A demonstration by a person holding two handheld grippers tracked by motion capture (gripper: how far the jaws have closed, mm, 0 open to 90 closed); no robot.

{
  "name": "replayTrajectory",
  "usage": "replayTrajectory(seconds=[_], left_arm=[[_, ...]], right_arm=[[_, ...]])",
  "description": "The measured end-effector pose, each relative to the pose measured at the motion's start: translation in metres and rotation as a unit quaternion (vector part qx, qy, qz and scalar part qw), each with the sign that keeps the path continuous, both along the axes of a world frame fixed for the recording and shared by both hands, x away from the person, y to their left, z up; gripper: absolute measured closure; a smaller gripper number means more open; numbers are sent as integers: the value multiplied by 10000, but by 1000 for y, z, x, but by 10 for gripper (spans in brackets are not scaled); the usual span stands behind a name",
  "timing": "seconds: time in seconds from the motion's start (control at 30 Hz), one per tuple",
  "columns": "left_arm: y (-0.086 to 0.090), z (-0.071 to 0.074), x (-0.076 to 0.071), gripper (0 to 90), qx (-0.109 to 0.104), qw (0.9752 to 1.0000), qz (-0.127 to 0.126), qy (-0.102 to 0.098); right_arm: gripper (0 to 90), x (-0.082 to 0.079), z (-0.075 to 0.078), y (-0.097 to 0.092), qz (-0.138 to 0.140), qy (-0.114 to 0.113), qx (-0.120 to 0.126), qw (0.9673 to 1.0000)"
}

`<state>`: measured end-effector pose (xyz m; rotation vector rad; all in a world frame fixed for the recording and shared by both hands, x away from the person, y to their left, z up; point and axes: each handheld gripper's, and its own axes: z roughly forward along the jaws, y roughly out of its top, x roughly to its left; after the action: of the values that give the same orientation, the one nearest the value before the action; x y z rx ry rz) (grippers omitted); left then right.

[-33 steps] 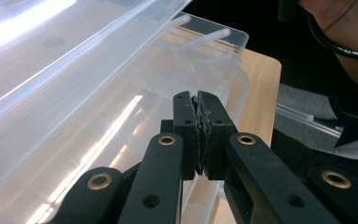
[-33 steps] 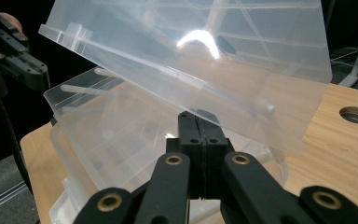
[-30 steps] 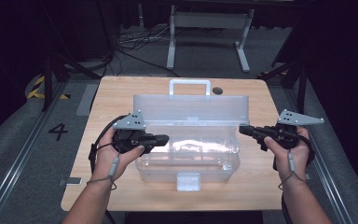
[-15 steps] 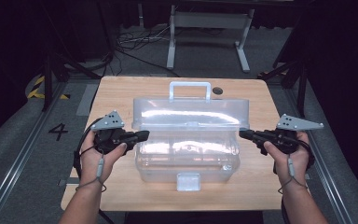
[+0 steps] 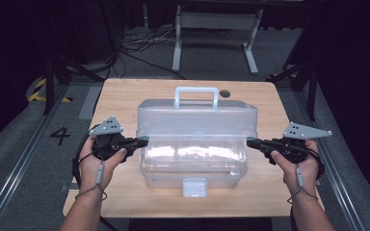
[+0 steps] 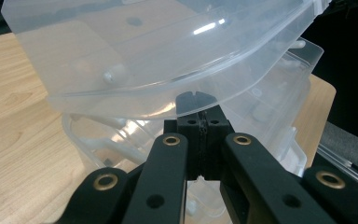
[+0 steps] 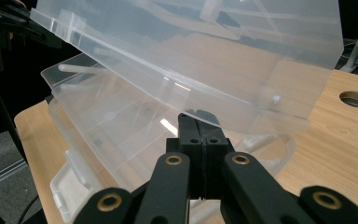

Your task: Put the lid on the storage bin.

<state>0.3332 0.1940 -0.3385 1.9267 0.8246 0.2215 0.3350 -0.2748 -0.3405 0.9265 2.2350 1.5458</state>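
High view, clear box (image 5: 192,144) between left tool (image 5: 143,141), right tool (image 5: 249,142)

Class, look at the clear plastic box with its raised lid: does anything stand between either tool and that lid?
Nothing visible does. The left tool sits shut at the left end of the lid, its tips under the lid's edge in the left gripper view. The right tool sits shut at the right end likewise. Only bare table surrounds the box.
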Motion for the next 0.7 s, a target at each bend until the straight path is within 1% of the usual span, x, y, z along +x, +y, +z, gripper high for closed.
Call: replayTrajectory(seconds=[0.07, 0.23, 0.43, 0.53, 0.7], left_arm=[[0, 0, 0, 894, 10, 10000, -2, -2], [1, -1, 1, 895, 9, 10000, 35, 36], [1, -2, 2, 895, 70, 9999, -29, 128], [1, -3, 2, 894, 141, 9996, -117, 205], [1, -4, 2, 894, 219, 9991, -181, 324]], right_arm=[[900, -1, 0, 0, -6, 10, -30, 10000], [900, -1, 0, -2, 17, 70, -4, 10000], [900, -3, 0, -3, 48, 149, -36, 9999], [900, -3, 1, -3, 61, 187, -137, 9997], [900, -5, 0, -3, 99, 285, -276, 9992]])
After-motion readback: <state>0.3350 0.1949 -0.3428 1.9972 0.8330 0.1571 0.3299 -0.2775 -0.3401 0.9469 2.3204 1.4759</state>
